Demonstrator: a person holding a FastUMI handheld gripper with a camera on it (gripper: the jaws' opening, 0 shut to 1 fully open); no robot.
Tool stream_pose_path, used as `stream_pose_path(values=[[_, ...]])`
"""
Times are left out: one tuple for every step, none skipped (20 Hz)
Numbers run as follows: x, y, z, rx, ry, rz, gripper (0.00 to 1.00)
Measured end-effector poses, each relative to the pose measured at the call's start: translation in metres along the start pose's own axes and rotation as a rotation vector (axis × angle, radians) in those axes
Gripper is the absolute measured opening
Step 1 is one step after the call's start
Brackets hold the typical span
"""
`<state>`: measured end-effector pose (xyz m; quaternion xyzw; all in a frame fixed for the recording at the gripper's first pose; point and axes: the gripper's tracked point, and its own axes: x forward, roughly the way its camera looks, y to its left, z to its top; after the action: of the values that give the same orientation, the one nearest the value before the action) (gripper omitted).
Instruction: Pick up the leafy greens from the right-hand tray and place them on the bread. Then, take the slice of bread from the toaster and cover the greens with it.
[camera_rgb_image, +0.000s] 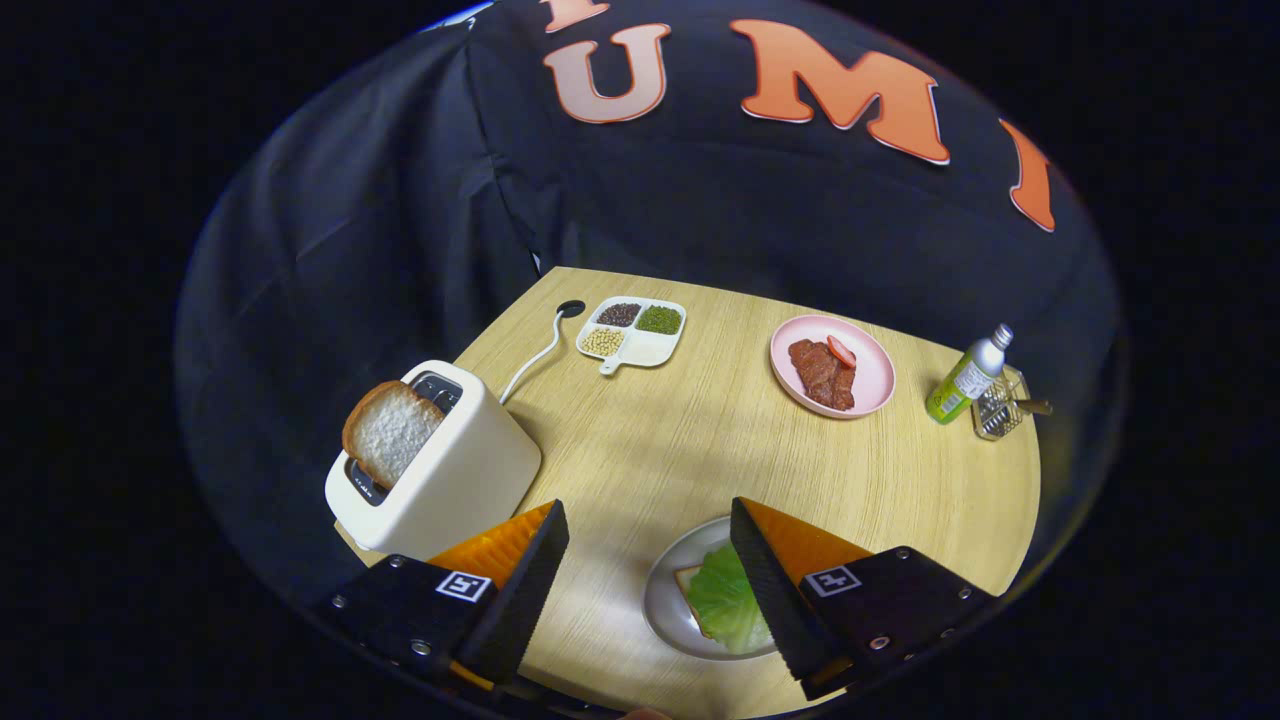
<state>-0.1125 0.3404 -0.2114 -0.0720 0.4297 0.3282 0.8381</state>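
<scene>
1. The greens (728, 600) lie on a bread slice (688, 582) on a grey plate (662, 600), near on the table, between the fingers and partly hidden by the right finger.
2. The gripper (650, 520) is wide open and holds nothing; its orange-and-black fingers (520, 570) hang above the table, each with a square black-and-white marker.
3. A second slice (390, 430) sticks up, tilted, from the near slot of the white toaster (450, 470), to the left, just beyond the left finger. Small writing on the toaster's end is too tiny to read.
4. The toaster's white cord (530, 365) runs far to a black round port (570, 308) in the table.
5. Far, a white divided tray (632, 333) holds dark, green and pale grains in three of its compartments.
6. Right of it, a pink plate (832, 365) carries meat (822, 373) and a red slice (842, 351).
7. Far right, a green-labelled bottle (968, 375) leans by a wire basket (1000, 408); its label is unreadable.
8. The table (700, 450) is pale wood grain, with black cloth behind it.
</scene>
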Motion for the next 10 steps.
stream_pose_path(values=[[-0.001, 0.014, 0.006, -0.011, 0.003, 0.006, 0.98], [-0.002, 0.029, 0.014, -0.018, 0.007, 0.015, 0.98], [-0.001, 0.043, 0.019, -0.022, 0.017, 0.020, 0.98], [0.000, 0.056, 0.028, -0.027, 0.024, 0.025, 0.98], [0.002, 0.069, 0.036, -0.034, 0.029, 0.026, 0.98], [0.002, 0.081, 0.044, -0.058, 0.033, 0.026, 0.98], [0.004, 0.090, 0.049, -0.086, 0.038, 0.016, 0.98], [0.005, 0.102, 0.054, -0.104, 0.045, 0.018, 0.98], [0.006, 0.117, 0.056, -0.107, 0.056, 0.032, 0.98], [0.006, 0.132, 0.058, -0.101, 0.073, 0.051, 0.97]])
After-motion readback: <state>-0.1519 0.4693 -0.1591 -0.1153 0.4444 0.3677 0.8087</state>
